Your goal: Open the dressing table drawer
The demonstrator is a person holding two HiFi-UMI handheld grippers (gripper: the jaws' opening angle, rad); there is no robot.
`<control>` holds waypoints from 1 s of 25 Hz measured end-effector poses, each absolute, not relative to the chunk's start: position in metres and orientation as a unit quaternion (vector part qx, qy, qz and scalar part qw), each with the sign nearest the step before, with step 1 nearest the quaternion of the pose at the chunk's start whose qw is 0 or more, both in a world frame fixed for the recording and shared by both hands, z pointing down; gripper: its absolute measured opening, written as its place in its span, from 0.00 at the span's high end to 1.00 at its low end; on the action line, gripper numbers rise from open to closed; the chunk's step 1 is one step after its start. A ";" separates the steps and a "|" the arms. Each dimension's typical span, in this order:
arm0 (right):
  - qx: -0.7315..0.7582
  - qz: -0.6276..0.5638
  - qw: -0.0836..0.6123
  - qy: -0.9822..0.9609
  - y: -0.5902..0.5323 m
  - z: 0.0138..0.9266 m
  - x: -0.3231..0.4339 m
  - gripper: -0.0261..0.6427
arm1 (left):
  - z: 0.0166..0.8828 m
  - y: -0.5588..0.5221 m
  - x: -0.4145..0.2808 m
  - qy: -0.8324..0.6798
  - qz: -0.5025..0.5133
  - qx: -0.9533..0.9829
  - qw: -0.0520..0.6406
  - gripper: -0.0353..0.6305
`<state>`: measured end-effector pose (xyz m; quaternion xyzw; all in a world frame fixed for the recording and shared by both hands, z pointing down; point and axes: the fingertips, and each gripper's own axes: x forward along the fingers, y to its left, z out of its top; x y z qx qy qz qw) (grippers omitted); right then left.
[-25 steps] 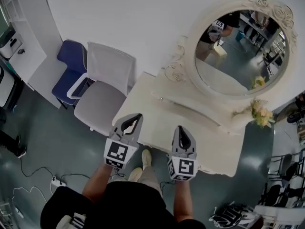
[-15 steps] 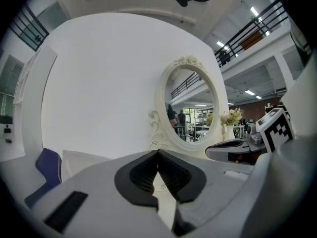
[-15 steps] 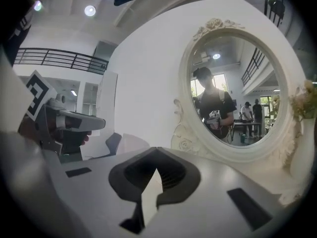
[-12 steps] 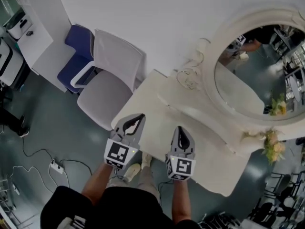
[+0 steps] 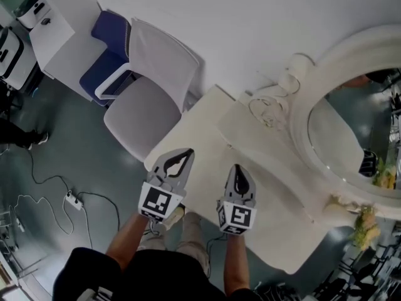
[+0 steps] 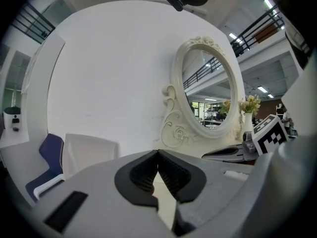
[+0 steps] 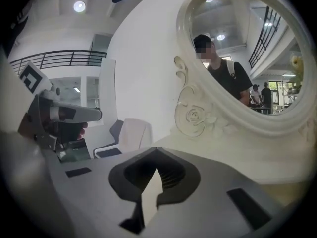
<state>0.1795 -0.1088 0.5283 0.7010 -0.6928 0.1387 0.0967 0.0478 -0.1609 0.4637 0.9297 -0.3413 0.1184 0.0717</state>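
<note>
The left gripper [image 5: 180, 157] and the right gripper [image 5: 238, 173] are being held side by side above the near edge of the cream dressing table [image 5: 282, 212], each with its jaws pressed together and nothing between them. The drawer is being hidden under the tabletop in the head view, and neither gripper view shows it. The oval mirror [image 5: 351, 137] is being carried at the table's back, and a grey chair [image 5: 141, 105] is standing just beside its left end.

Black short-sleeved shirt [image 5: 169, 276]; grey left gripper [image 5: 187, 151] and right gripper [image 5: 237, 167] bear black-and-white marker cubes [image 5: 156, 202].
</note>
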 end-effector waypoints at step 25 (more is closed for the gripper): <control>0.686 0.231 0.124 -0.679 -0.170 0.651 0.190 0.72 | 0.558 -0.193 0.055 -0.357 0.159 0.912 0.128 0.94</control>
